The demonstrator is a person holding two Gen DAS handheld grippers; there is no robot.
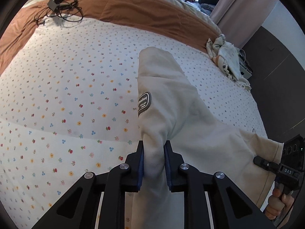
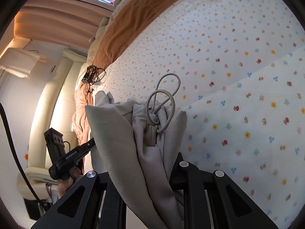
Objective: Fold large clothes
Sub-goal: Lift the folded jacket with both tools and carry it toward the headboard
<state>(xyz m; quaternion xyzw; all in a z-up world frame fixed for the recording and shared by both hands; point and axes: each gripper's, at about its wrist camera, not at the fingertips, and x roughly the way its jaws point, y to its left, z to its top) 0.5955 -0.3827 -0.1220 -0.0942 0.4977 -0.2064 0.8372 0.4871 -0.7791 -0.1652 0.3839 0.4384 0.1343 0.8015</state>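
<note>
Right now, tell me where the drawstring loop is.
In the right wrist view the drawstring loop sits centre frame atop the bunched beige garment, just beyond the jaws, against the floral bedsheet.

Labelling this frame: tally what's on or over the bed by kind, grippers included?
Grippers: 2, left gripper and right gripper, each shut on the garment
Cream garment with drawcord: 1
Orange blanket: 1
Crumpled patterned cloth: 1
Black cable bundle: 1
Flowered bedsheet: 1
Total: 7
</note>
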